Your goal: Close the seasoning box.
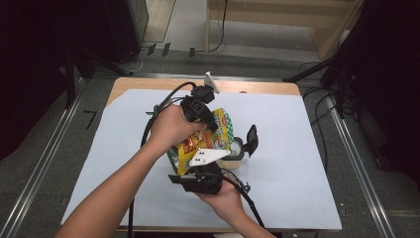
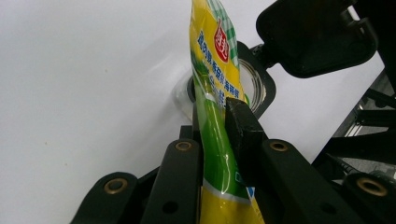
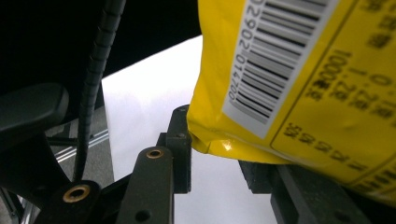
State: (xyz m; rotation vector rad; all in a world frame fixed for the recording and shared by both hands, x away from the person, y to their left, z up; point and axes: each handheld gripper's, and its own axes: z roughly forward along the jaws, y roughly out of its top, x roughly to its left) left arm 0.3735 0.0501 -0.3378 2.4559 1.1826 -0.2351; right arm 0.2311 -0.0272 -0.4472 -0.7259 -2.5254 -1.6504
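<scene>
Above the pale blue table mat [image 1: 297,148] | one glossy yellow-green snack bag [image 1: 203,144] held aloft, both claws clamped on it: left gripper [image 2: 215,122], right gripper [image 3: 212,149] | barcode faces right gripper view | one clear lidded jar [image 2: 254,84] in left gripper view

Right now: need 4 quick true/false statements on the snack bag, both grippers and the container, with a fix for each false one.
1. The left gripper is clamped on the yellow snack bag. True.
2. The bag lies flat on the white sheet. False: it is held up off the sheet between the two grippers.
3. The right gripper has an edge of the bag between its jaws. True.
4. The clear container has its black lid shut. False: the lid stands swung open.
</scene>
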